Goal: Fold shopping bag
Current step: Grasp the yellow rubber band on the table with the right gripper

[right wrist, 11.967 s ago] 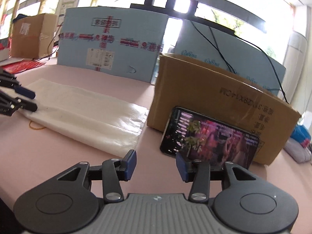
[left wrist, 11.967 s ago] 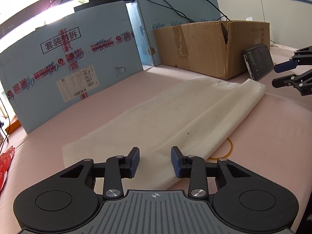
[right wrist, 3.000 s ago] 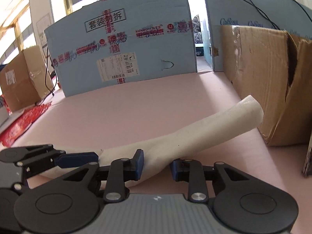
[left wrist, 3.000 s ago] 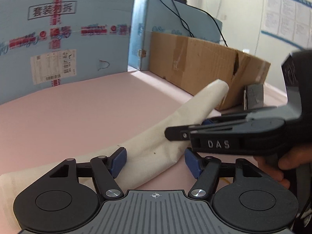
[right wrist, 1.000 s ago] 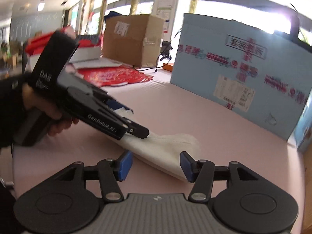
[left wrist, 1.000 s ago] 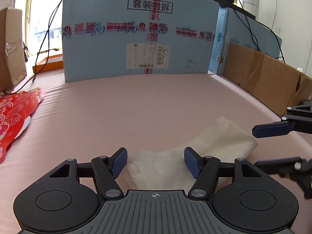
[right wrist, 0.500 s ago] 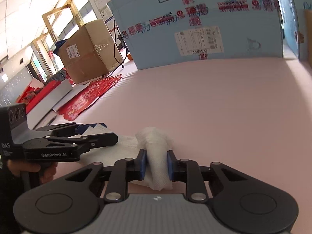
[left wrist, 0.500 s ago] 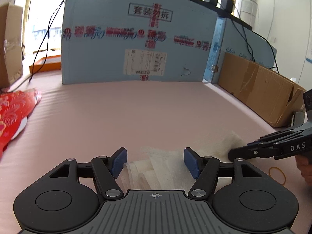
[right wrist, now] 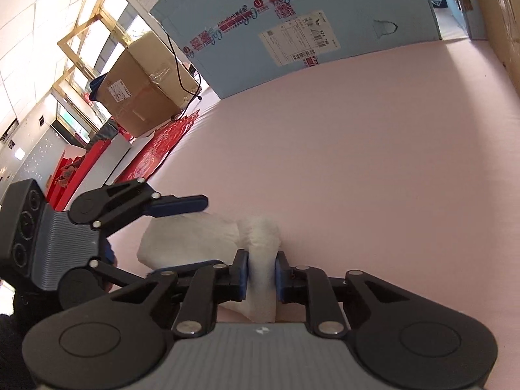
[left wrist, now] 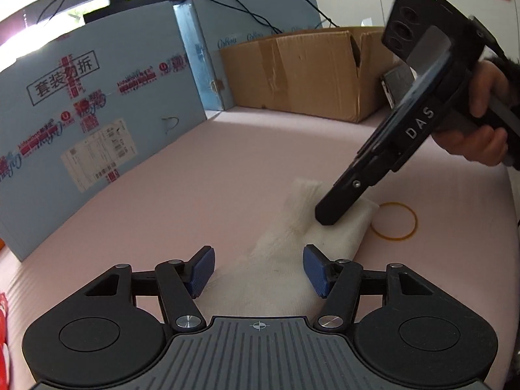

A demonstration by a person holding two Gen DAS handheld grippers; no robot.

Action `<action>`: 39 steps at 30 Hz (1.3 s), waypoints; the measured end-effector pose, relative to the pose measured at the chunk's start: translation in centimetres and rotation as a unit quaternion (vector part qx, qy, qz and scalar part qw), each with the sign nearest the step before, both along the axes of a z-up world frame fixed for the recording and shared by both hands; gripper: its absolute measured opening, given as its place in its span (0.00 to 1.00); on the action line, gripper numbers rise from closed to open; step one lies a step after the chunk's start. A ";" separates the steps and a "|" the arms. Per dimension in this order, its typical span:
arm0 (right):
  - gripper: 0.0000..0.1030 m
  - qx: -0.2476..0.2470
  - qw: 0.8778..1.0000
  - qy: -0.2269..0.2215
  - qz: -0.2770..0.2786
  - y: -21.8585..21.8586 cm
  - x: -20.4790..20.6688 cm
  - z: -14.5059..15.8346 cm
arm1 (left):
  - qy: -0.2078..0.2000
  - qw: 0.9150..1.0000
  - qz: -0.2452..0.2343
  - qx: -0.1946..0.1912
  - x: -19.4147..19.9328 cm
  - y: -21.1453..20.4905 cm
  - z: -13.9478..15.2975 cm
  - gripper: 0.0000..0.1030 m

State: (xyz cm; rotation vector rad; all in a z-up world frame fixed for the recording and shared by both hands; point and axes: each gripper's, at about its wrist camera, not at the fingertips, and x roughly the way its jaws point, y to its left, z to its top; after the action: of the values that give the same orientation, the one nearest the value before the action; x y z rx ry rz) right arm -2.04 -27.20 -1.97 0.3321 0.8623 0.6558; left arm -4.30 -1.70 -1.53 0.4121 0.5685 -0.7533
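The white shopping bag (left wrist: 292,253) lies bunched into a small bundle on the pink table. My left gripper (left wrist: 259,273) is open, its blue pads either side of the bundle's near end. My right gripper (right wrist: 262,276) is shut on the bag (right wrist: 260,243), pinching a thick fold between its pads. In the left wrist view the right gripper (left wrist: 328,217) comes down from the upper right onto the far end of the bundle. In the right wrist view the left gripper (right wrist: 175,230) sits at the left, jaws apart around the bag.
A yellow rubber band (left wrist: 394,220) lies on the table just right of the bag. A blue printed board (left wrist: 97,104) and a brown cardboard box (left wrist: 308,74) stand at the back. Red paper items (right wrist: 152,159) and another cardboard box (right wrist: 143,94) lie far left.
The right gripper has tilted and pressed down with the bag end still pinched. The left gripper has swung right toward the bundle and stays open.
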 end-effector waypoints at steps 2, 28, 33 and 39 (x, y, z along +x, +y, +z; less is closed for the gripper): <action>0.37 -0.033 0.999 -0.023 -0.015 -0.9 -1.4 0.8 | 0.014 0.999 0.019 -0.028 0.4 1.1 -0.5 0.60; 0.01 -0.095 0.992 -0.013 -0.079 -0.8 -5.1 0.5 | 0.030 0.994 0.044 -0.091 0.9 3.1 -0.8 0.62; 0.00 0.033 0.988 0.056 -0.143 -3.1 -3.6 -1.3 | 0.016 0.992 0.034 -0.117 0.6 2.9 -0.1 0.62; 0.01 0.124 0.970 0.113 -0.177 -5.3 -3.9 -3.0 | 0.005 0.995 -0.007 -0.099 0.3 0.8 0.2 0.62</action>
State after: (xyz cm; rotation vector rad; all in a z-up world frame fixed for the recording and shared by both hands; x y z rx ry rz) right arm -5.91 -32.51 -4.96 0.7793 0.9088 0.3941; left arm -4.02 -0.94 -1.35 0.2301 0.4958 -0.8179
